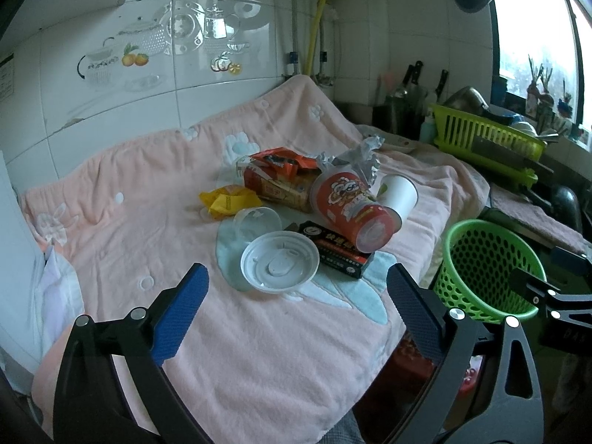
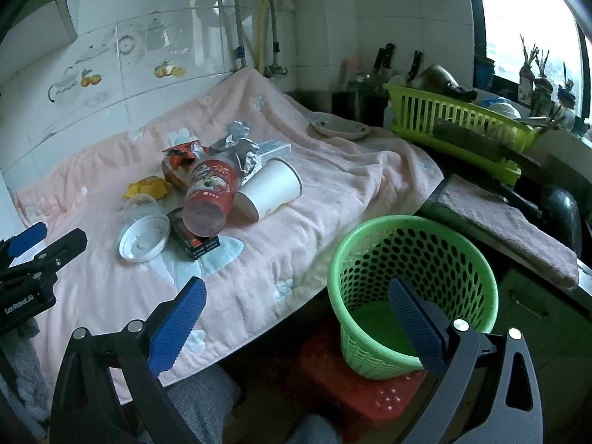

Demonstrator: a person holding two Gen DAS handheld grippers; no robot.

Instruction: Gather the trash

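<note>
I see the trash heaped mid-worktop on a fluffy pink towel [image 1: 155,199]: a round white plastic lid [image 1: 279,262], red printed cup [image 1: 353,207], white paper cup [image 2: 272,188]. My left claw [image 1: 296,298] and right claw [image 2: 296,312] gape wide, empty, near the perforated green basket [image 2: 412,296].

White tiled wall [image 1: 222,55], daylit window [image 2: 532,26], pink-blanketed counter [image 1: 129,192].

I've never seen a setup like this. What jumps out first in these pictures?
A heap of litter in the middle of the pink towel: a red printed cup lying on its side over a black box, a white paper cup tipped beside it, and a round plastic lid in front. To the right, off the counter edge, a green perforated bin stands on a red stool. Both grippers, left and right, are open, holding nothing.
</note>
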